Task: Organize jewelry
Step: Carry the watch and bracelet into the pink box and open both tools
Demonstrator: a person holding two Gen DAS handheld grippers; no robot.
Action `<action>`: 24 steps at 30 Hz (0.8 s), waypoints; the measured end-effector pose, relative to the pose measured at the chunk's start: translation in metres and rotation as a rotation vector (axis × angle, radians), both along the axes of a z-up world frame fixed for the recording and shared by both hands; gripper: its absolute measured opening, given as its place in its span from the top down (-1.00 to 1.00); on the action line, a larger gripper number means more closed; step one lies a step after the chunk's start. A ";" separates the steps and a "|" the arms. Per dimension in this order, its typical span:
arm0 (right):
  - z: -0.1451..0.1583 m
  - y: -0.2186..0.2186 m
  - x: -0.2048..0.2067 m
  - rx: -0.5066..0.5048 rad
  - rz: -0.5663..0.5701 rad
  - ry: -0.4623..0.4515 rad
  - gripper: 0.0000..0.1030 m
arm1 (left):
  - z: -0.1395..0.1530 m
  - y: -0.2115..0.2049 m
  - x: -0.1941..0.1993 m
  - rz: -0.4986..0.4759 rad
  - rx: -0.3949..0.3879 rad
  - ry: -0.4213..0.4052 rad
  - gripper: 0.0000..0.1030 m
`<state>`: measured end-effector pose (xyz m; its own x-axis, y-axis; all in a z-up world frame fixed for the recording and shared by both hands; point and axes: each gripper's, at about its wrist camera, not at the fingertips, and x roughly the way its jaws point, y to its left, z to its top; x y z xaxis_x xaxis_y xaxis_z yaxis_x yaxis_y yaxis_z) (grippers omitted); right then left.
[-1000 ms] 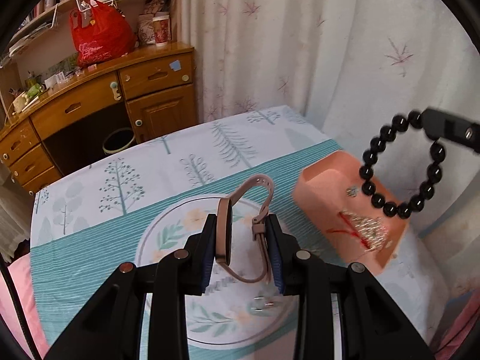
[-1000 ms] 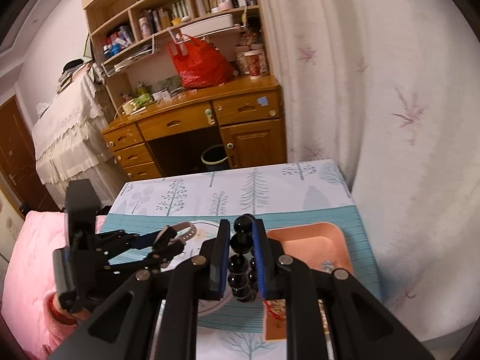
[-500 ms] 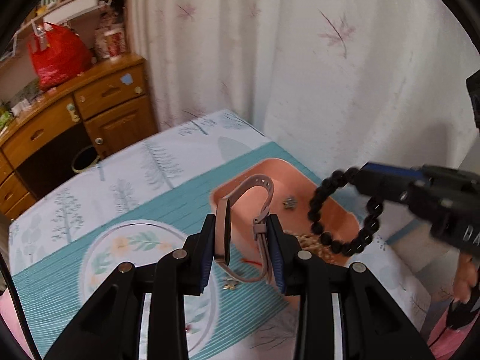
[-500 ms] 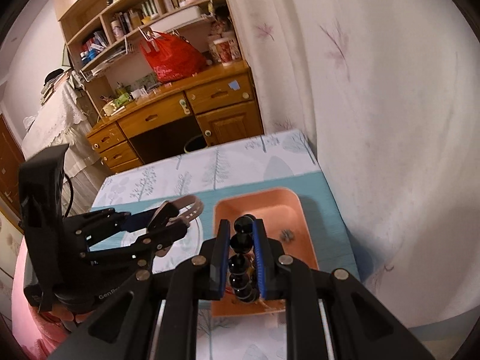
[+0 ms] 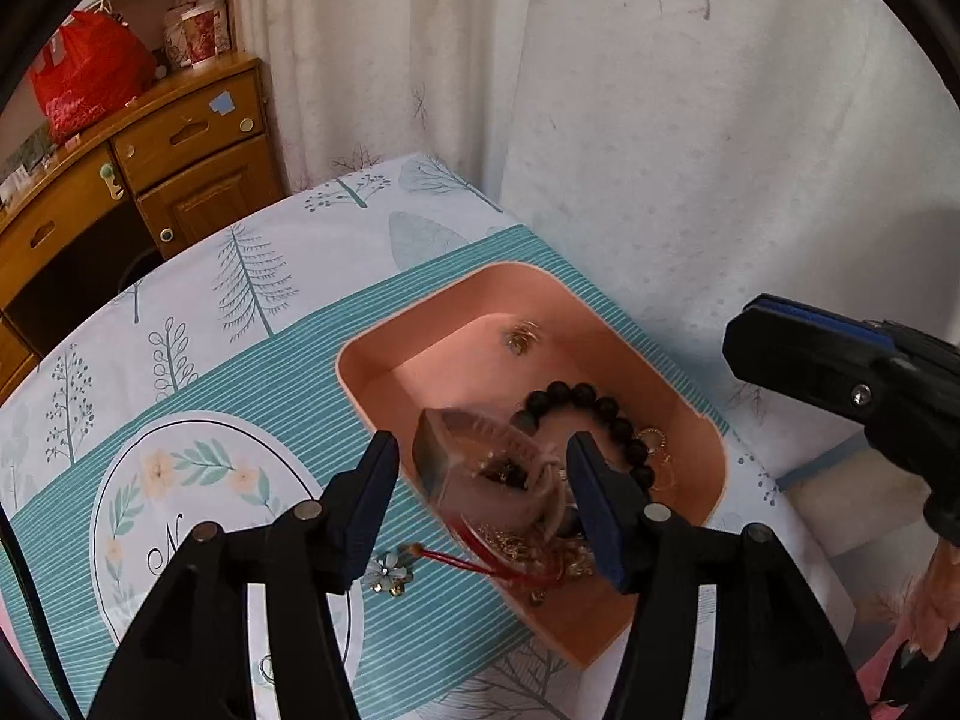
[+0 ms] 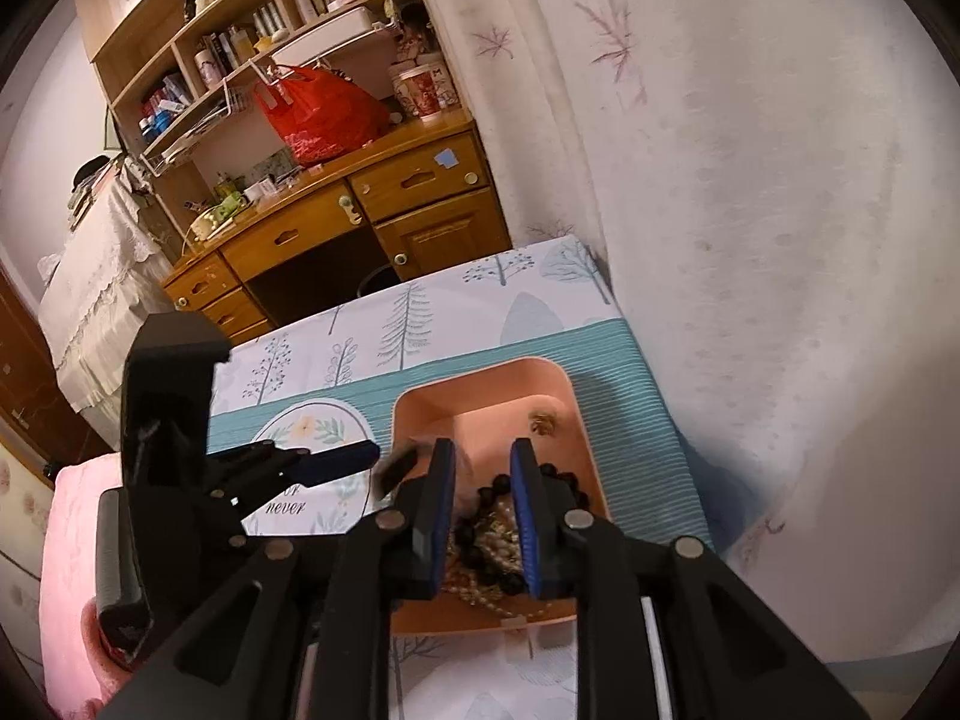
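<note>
The left gripper hangs over the near end of a salmon-pink plastic tray, a shallow rectangle with rounded corners and a smooth matte wall. Its jaws have just been opening and now stand wide. Between them, blurred and touching neither blue pad, is the watch: a dusty-pink strap with a dark square case, tilted above the tray's contents.

The right gripper is over the same tray from the other side. Its jaws have just eased apart a little and stand narrow, with nothing pressed between the ribbed blue pads. Below them the black bead bracelet lies on the tray floor, a loop of round glossy beads resting beside a tangle of gold chain and pale pearls. A small gold stud sits alone at the tray's far end.

A red cord trails over the tray's near wall onto the cloth, next to a little pale flower-shaped brooch just outside it.

The tray rests on the desk, which is covered with a smooth printed tablecloth of teal stripes, line-drawn trees and a round floral medallion. Behind it hangs a creamy curtain with faint purple leaf prints.
</note>
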<state>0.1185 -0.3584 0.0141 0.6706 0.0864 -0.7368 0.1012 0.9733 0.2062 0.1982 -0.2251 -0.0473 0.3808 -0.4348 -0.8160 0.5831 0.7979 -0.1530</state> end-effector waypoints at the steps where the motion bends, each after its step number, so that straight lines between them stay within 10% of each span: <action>1: 0.001 -0.002 -0.001 0.005 -0.006 -0.001 0.60 | 0.003 0.002 0.000 0.004 -0.001 -0.008 -0.32; 8: 0.001 0.002 -0.003 0.012 -0.018 0.019 0.28 | 0.023 0.026 -0.002 0.067 0.005 -0.061 -0.60; 24: -0.014 0.037 0.000 0.208 0.040 0.097 0.27 | 0.024 0.123 -0.004 0.237 0.126 -0.103 -0.65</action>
<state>0.1183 -0.3210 -0.0004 0.5905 0.2684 -0.7611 0.0927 0.9143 0.3944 0.1945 -0.1025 -0.0235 0.5436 -0.2210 -0.8097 0.3850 0.9229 0.0066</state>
